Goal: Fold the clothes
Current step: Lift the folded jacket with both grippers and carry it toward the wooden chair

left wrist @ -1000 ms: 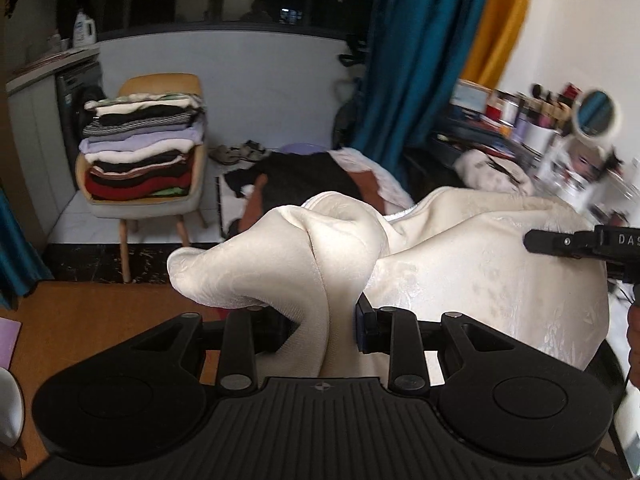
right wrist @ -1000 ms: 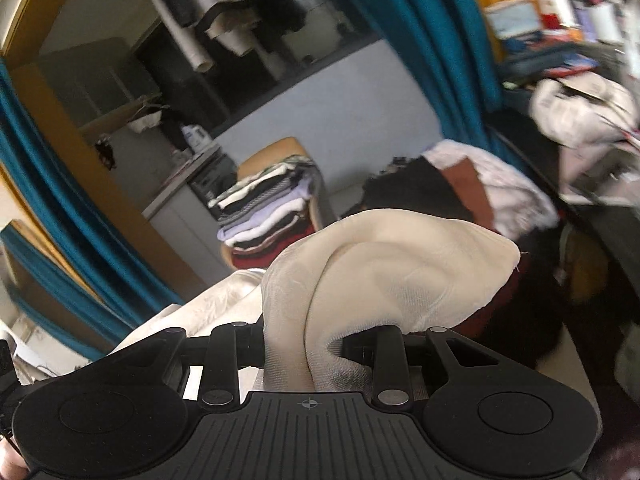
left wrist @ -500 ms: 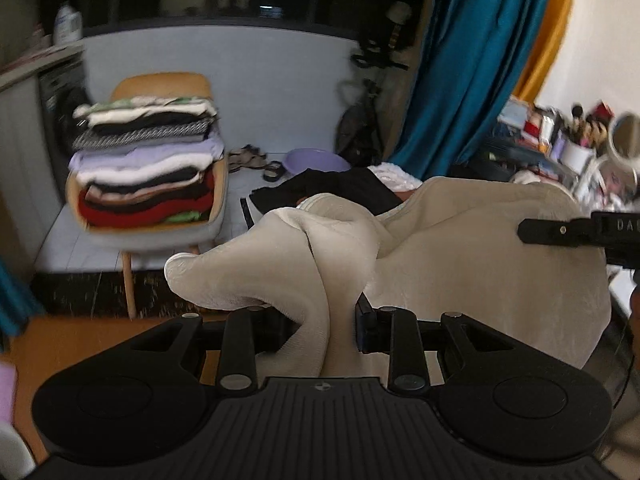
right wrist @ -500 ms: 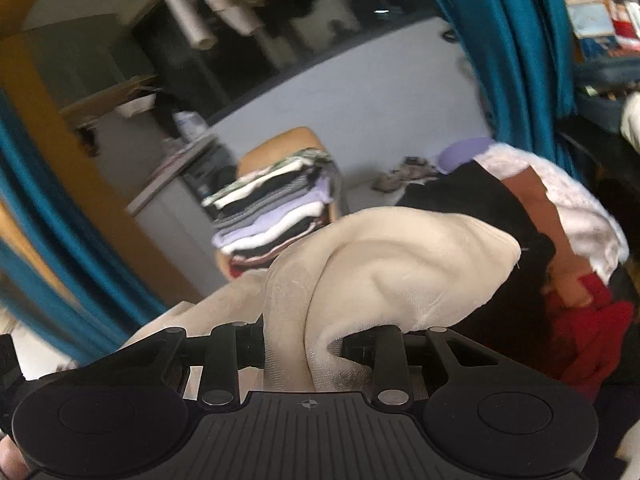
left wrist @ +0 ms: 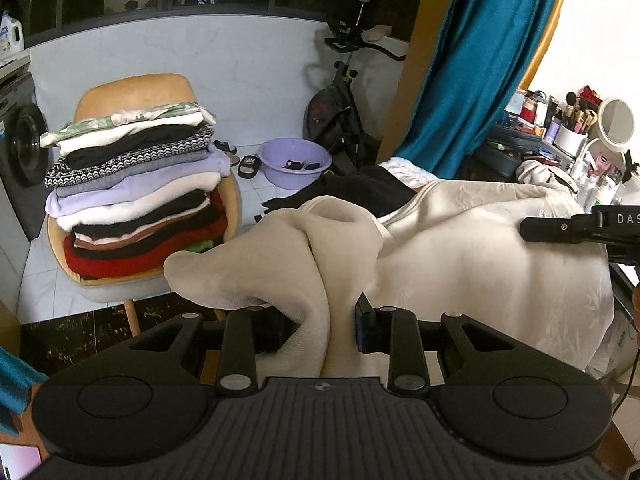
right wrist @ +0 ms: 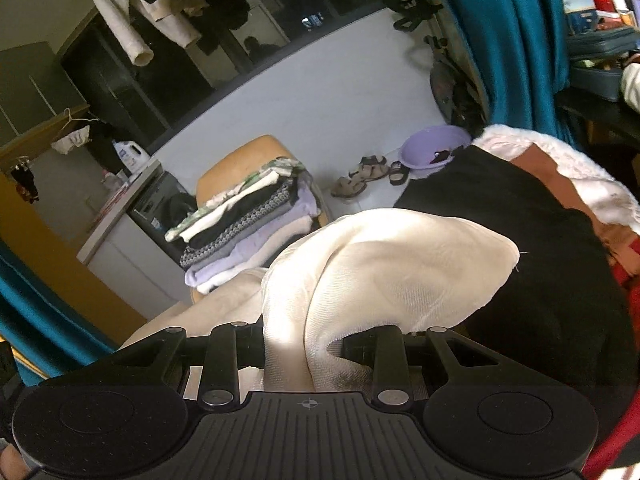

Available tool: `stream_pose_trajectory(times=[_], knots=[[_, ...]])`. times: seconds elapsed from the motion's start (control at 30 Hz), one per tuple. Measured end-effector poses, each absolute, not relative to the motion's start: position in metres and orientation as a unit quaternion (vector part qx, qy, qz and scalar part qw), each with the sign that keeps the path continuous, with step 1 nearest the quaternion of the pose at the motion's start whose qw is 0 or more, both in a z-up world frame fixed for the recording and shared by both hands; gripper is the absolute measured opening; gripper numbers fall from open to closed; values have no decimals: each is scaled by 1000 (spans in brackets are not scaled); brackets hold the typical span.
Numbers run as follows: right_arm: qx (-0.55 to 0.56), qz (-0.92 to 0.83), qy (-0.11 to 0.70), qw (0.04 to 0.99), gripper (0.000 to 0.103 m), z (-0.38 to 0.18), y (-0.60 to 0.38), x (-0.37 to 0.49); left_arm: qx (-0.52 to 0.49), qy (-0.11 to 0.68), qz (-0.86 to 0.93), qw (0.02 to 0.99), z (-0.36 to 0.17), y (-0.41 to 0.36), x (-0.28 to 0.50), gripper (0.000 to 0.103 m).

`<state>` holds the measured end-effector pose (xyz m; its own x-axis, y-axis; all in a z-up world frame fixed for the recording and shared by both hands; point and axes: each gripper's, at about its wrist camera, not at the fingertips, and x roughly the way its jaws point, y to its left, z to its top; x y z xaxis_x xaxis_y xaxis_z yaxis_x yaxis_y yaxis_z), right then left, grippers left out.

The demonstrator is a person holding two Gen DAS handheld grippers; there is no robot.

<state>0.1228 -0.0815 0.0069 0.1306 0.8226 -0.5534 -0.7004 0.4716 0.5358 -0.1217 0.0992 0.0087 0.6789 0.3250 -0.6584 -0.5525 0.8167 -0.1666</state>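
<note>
- The left gripper (left wrist: 326,320) has its jaws closed on a bunch of the cream cloth (left wrist: 460,256). The cloth fills the gap between the fingers.
- The right gripper (right wrist: 308,344) has its jaws closed on another bunch of the same cream cloth (right wrist: 384,264). In the left view its black tip pokes in at 3 o'clock.
- The cloth hangs in the air between the two grippers. It is a soft, loose hump, not flat on anything.
- In the left view, at 10 o'clock, a tall stack of folded clothes (left wrist: 136,196) sits on a chair (left wrist: 132,92). It likely is where this cloth should go.
- At 12 o'clock a purple bowl (left wrist: 294,160) rests on the floor. A heap of unfolded clothes (right wrist: 532,232) lies just past the cloth, at 2 o'clock in the right view.
- What could go wrong: the cloth is bunched, so a fold could slide out of one grip and droop.
- The stack looks high and a bit crooked. A bump or a heavy drop could make it tip off the chair.
- The loose hem could catch on the heap below and drag.
</note>
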Motion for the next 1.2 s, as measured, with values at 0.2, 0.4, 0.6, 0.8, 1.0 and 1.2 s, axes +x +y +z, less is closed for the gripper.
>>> stream_pose_trajectory(times=[0.2, 0.4, 0.6, 0.8, 1.0, 1.2], knots=[[78, 509, 419, 748, 27, -3, -10, 140, -176, 314, 235, 903, 5, 168, -107, 30], [91, 526, 411, 739, 27, -12, 82, 186, -176, 311, 251, 900, 6, 254, -70, 30], [101, 560, 407, 715, 27, -8, 199, 248, -179, 311, 289, 887, 24, 349, -27, 30], [94, 606, 396, 684, 27, 17, 335, 297, -184, 289, 323, 882, 54, 450, -17, 30], [90, 637, 383, 663, 27, 43, 482, 304, -181, 277, 357, 874, 83, 575, -29, 26], [100, 650, 381, 650, 27, 59, 625, 307, -162, 276, 377, 869, 106, 685, -33, 26]])
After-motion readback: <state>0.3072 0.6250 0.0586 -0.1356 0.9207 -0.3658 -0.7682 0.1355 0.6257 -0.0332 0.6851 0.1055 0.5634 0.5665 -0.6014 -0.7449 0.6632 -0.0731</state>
